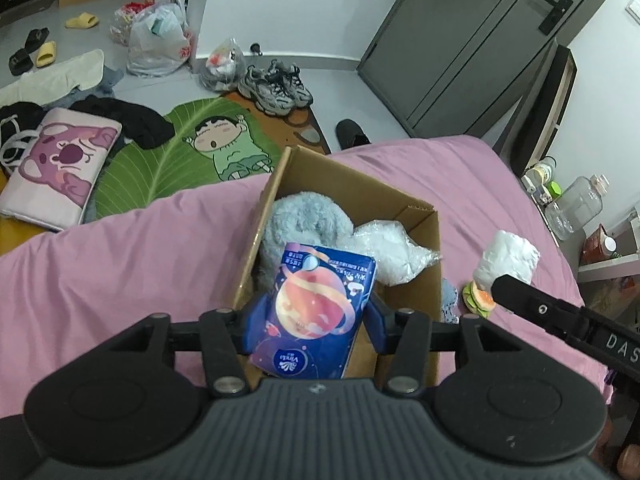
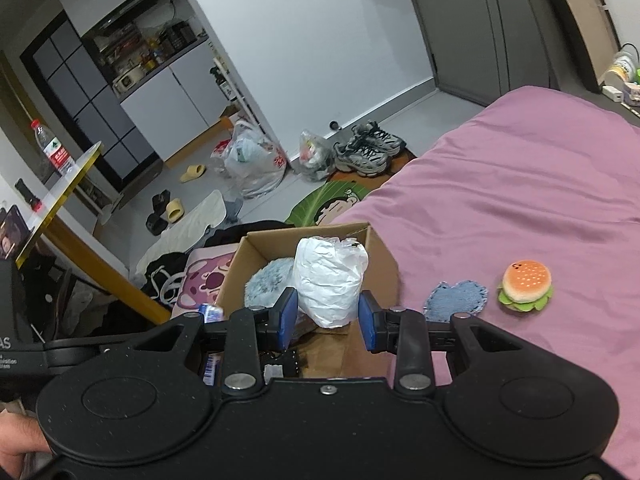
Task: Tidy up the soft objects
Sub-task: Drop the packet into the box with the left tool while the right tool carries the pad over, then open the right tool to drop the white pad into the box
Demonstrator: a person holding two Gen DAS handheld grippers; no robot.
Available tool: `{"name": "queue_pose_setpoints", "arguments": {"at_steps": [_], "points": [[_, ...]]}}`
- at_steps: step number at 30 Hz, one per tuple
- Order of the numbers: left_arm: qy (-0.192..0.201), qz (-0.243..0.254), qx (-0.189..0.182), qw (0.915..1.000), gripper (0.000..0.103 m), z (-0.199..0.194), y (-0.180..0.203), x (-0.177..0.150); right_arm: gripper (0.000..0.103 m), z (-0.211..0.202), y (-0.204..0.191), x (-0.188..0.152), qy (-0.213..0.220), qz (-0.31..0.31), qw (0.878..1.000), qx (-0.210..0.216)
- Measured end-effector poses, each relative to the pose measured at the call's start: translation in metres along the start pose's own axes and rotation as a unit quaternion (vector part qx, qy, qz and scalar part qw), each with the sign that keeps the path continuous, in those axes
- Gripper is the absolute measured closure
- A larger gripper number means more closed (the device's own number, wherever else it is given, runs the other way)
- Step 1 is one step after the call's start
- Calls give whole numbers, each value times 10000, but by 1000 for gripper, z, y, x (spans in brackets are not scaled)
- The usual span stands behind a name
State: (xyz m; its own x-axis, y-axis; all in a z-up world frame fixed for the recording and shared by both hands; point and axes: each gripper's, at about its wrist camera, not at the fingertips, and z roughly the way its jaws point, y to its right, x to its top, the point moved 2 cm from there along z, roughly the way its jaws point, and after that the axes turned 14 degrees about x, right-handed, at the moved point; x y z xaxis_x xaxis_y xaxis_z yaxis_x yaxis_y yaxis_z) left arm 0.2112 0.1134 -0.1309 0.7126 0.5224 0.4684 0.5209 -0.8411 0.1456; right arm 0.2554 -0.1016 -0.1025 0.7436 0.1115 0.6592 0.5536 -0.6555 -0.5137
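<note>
Left gripper (image 1: 316, 320): clamps tissue pack (image 1: 316, 312) over cardboard box (image 1: 400, 200), frame centre, for dropping in.
Right gripper (image 2: 328, 316): holds white wrapped bundle (image 2: 328, 280) above the box too.

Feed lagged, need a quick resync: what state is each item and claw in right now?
Left claw: shut on tissue pack, above the box.
Right claw: holds white wrapped bundle.
Cardboard box: flaps open, on the bed.
Blue plush: inside box.
Burger toy: loose on bed.
Blue denim patch: flat on bed.
</note>
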Motion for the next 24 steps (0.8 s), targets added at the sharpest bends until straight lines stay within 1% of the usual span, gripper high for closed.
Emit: {"name": "queue_pose_setpoints", "arguments": {"at_steps": [4, 6, 10, 13, 24], "points": [[-48, 45, 197, 9998, 52, 3, -1, 1, 70, 5, -3, 0, -87, -21, 10000, 44], [-61, 27, 178, 9998, 51, 2, -2, 2, 70, 7, -5, -1, -133, -40, 9999, 74], [-16, 62, 217, 9997, 44, -3, -3, 4, 70, 11, -11, -6, -267, -95, 9995, 119], [12, 56, 268, 9996, 41, -6, -4, 4, 70, 15, -17, -10, -363, -157, 9992, 115], [111, 17, 428, 9990, 38, -24, -11, 8, 70, 20, -31, -21, -713, -317, 9969, 129]]}}
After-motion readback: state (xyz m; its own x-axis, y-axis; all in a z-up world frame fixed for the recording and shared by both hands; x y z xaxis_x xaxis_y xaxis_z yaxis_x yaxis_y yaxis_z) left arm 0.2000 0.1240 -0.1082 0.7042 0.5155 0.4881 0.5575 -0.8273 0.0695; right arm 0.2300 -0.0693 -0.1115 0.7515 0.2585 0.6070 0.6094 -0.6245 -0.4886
